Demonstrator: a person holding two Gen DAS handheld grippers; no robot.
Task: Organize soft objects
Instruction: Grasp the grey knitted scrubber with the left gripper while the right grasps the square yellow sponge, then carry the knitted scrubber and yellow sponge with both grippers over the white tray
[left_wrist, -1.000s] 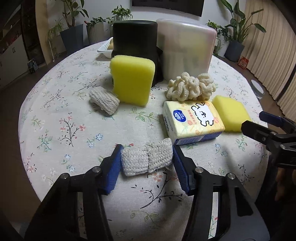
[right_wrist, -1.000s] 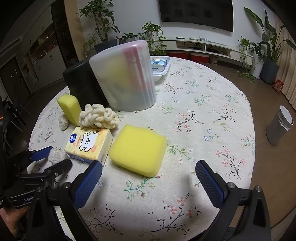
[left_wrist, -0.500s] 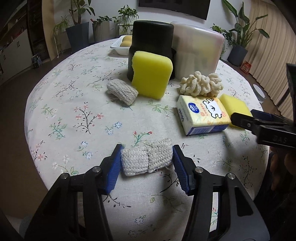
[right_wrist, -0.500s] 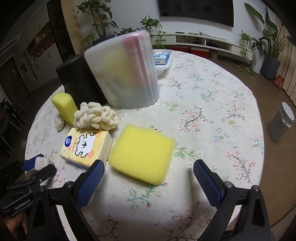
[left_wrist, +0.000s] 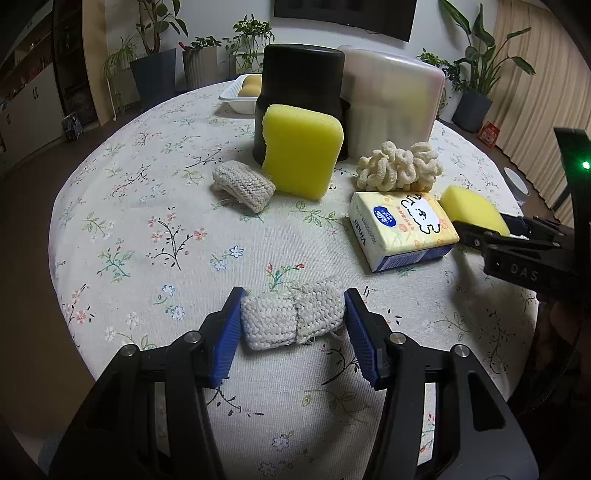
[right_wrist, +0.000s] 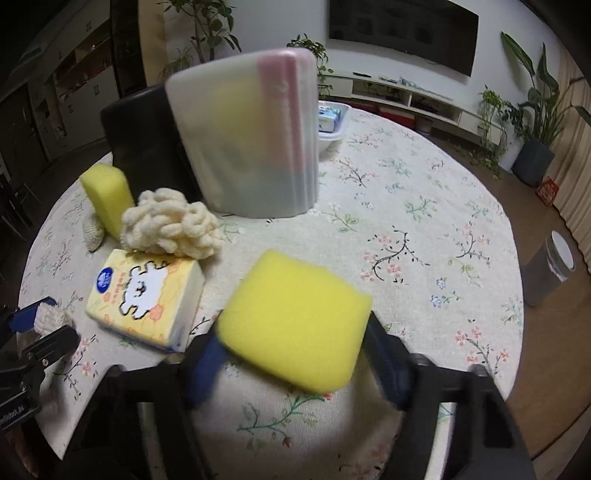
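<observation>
Left claw (left_wrist: 293, 325): narrowed onto knitted pad (left_wrist: 291, 322), both blue pads touching its ends, low over the floral worktop (left_wrist: 147, 240).
Tissue pack (left_wrist: 400, 229): between the claws, flat on worktop.
Right claw (right_wrist: 291, 354): pinching flat yellow sponge (right_wrist: 295, 319) by its sides.

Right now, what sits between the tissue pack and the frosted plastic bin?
The cream loopy chenille bundle lies between the tissue pack and the frosted plastic bin, touching the pack's far edge. Both wrist views show it.
</observation>
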